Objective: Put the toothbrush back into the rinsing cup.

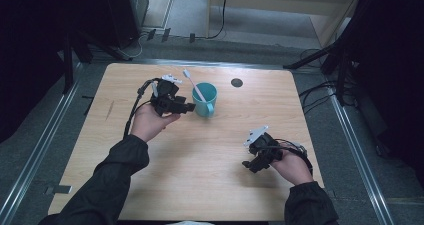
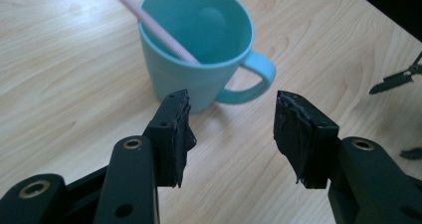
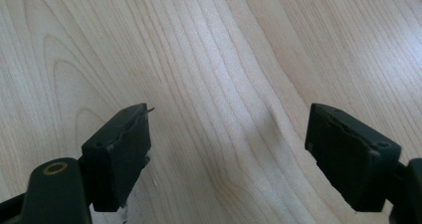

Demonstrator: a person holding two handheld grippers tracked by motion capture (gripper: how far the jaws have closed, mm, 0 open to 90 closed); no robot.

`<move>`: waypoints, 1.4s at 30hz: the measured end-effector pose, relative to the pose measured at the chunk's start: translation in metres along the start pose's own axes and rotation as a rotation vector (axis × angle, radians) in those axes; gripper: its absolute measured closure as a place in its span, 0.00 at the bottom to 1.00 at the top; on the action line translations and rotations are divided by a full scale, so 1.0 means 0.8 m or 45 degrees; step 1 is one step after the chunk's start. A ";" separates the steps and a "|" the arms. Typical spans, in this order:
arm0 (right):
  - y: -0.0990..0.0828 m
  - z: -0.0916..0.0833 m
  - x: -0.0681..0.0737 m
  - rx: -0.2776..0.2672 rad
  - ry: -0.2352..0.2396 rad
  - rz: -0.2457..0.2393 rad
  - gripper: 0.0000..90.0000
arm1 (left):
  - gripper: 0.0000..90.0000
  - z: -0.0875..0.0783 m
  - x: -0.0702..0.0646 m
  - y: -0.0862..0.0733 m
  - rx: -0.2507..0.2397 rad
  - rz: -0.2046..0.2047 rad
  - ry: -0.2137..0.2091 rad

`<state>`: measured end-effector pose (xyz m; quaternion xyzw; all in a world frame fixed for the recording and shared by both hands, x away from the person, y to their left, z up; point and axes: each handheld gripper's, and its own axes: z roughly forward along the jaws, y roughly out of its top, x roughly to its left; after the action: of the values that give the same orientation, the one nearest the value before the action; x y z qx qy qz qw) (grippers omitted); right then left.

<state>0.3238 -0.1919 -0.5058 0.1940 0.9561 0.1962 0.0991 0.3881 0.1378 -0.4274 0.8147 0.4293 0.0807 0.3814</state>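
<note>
No readable text, labels, brands, nos. or signs anywhere: mug (image 2: 199, 50), tabletop (image 1: 200, 175) and both claws carry no legible markings.

In the left gripper view the pink stick (image 2: 159, 32) in the teal mug (image 2: 199, 50) runs off the top edge, its upper end unseen. A dark round spot (image 1: 237, 82) on the table (image 1: 200, 185) is too small to identify, perhaps a hole. The person's sleeves (image 1: 100, 190) run off the high view's bottom edge.
</note>
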 end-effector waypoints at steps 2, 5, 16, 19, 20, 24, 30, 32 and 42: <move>0.001 0.000 0.000 -0.002 0.001 0.000 0.20 | 0.53 -0.005 0.001 -0.007 0.005 -0.004 -0.009; 0.003 0.001 -0.002 -0.004 0.001 -0.007 0.20 | 0.52 -0.012 0.003 -0.018 0.011 -0.003 -0.005; 0.012 0.005 -0.003 -0.005 0.004 -0.019 0.20 | 0.51 -0.036 0.015 -0.060 0.017 -0.037 0.008; 0.015 0.006 -0.004 -0.010 0.008 -0.023 0.20 | 0.51 -0.040 0.017 -0.070 0.016 -0.043 0.013; 0.016 0.006 -0.004 -0.015 0.007 -0.031 0.20 | 0.50 -0.042 0.018 -0.073 0.017 -0.044 0.016; 0.019 0.007 -0.005 -0.022 0.013 -0.036 0.20 | 0.50 -0.044 0.021 -0.086 0.035 -0.048 0.027; 0.023 0.009 -0.006 -0.020 0.018 -0.049 0.20 | 0.50 -0.049 0.027 -0.103 0.060 -0.055 0.048; 0.024 0.009 -0.006 -0.022 0.018 -0.049 0.20 | 0.50 -0.051 0.029 -0.109 0.060 -0.061 0.054; 0.025 0.009 -0.007 -0.029 0.022 -0.053 0.20 | 0.49 -0.064 0.042 -0.126 0.068 -0.101 0.071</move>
<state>0.3376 -0.1749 -0.5036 0.1712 0.9584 0.2066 0.0971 0.3210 0.2257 -0.4682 0.8044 0.4736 0.0767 0.3505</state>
